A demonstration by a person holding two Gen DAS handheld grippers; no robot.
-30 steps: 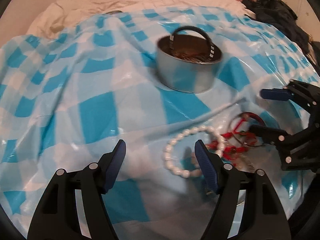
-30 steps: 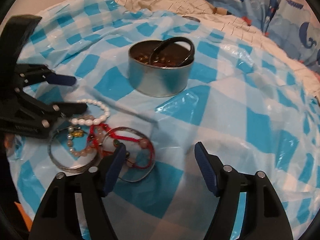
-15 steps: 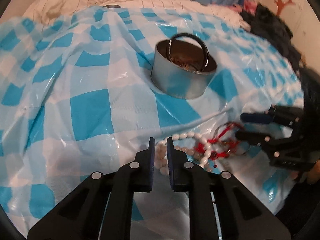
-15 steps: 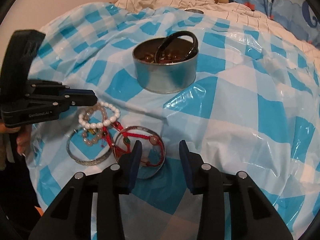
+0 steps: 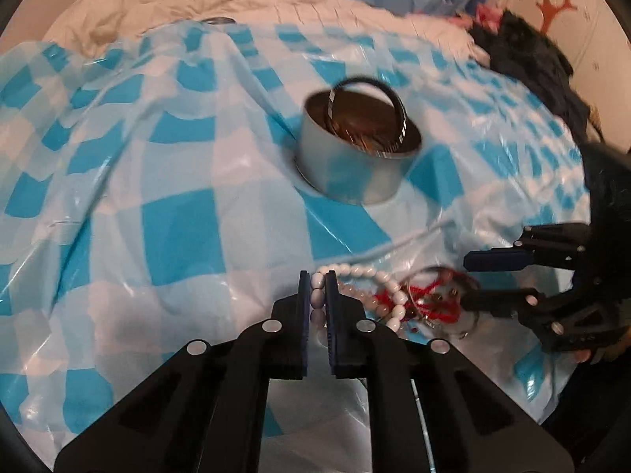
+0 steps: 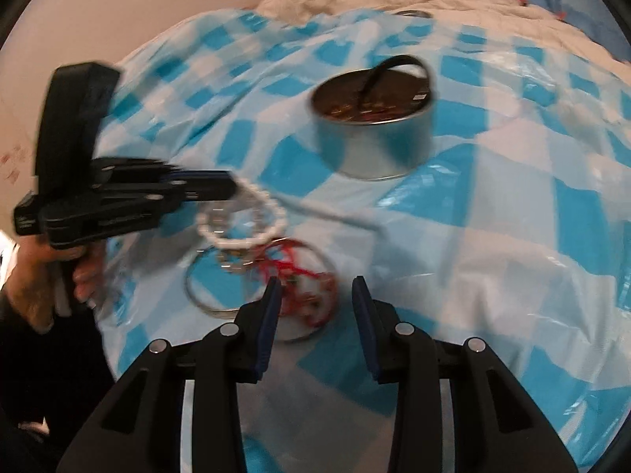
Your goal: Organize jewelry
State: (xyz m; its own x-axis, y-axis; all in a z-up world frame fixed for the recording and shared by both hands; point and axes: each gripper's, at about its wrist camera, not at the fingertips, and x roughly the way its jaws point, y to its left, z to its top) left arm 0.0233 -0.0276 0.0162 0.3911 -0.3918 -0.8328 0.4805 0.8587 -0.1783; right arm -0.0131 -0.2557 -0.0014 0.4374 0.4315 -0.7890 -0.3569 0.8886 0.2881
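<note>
L gripper (image 5: 317, 293) points steeply down at the blue-white checked plastic sheet (image 5: 177, 232), jaws nearly pressed together & pinching one side of the white bead bracelet (image 5: 357, 276). Beads show in the narrow slit between the blue pads; rest of the loop trails off to the right, onto the jewelry pile. In the R wrist view the same gripper (image 6: 232, 185) comes in from the left, roughly level across the frame, tip at the bead loop (image 6: 252, 216). A hand (image 6: 43, 276) wraps its grip from below, dark sleeve under it.

R gripper (image 6: 317, 295) also tilts down toward the sheet, jaws part-open w/ a clear gap. Under/between the pads lies a red cord bracelet (image 6: 299, 280) tangled w/ a thin metal bangle (image 6: 205, 295); pads don't press on either, as far as the blur lets me tell. From the L wrist view the R gripper (image 5: 469, 280) reaches in from the right, fingers stacked one above the other, tips at the red cord (image 5: 430, 295).

Round metal tin (image 5: 355, 157) sits farther back on the sheet, well apart from the pile. It has jewelry inside & a dark bangle (image 5: 366, 82) leaning up out of its rim. Cream bedding (image 5: 157, 12) lies beyond the sheet.
</note>
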